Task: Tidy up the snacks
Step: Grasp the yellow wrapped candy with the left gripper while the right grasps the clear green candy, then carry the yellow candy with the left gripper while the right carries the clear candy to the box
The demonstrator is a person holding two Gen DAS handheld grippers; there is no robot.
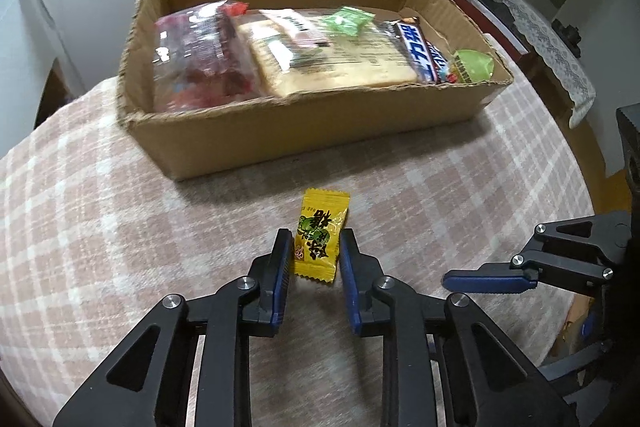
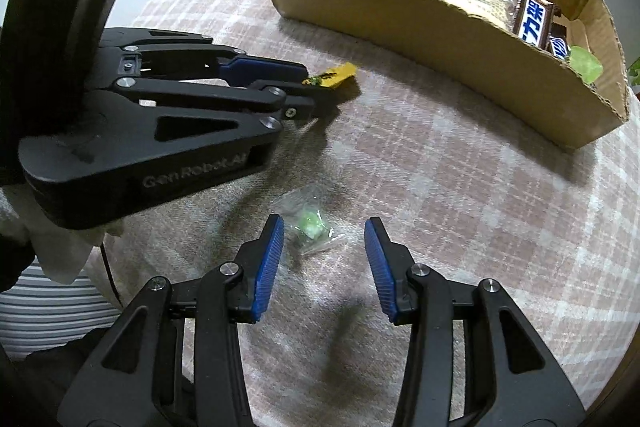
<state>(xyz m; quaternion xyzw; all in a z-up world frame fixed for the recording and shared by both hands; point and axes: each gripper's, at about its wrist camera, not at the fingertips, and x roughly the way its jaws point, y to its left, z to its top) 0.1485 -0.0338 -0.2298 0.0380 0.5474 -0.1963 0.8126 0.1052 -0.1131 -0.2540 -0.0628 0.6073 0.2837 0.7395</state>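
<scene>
- Small yellow foil candy packet (image 1: 319,236) with green and black print: lies on the table just in front of the box, between the jaws of the left gripper (image 1: 315,251), which clench on its sides.
- Clear-wrapped green candy (image 2: 311,225): lies on the table between the released jaws of the right gripper (image 2: 324,239), touching neither pad.
- Shallow brown cardboard box (image 1: 288,135): holds assorted snack packets and a chocolate bar (image 1: 420,51).
- Pink-and-white checked cloth (image 1: 120,227): covers the table.
</scene>
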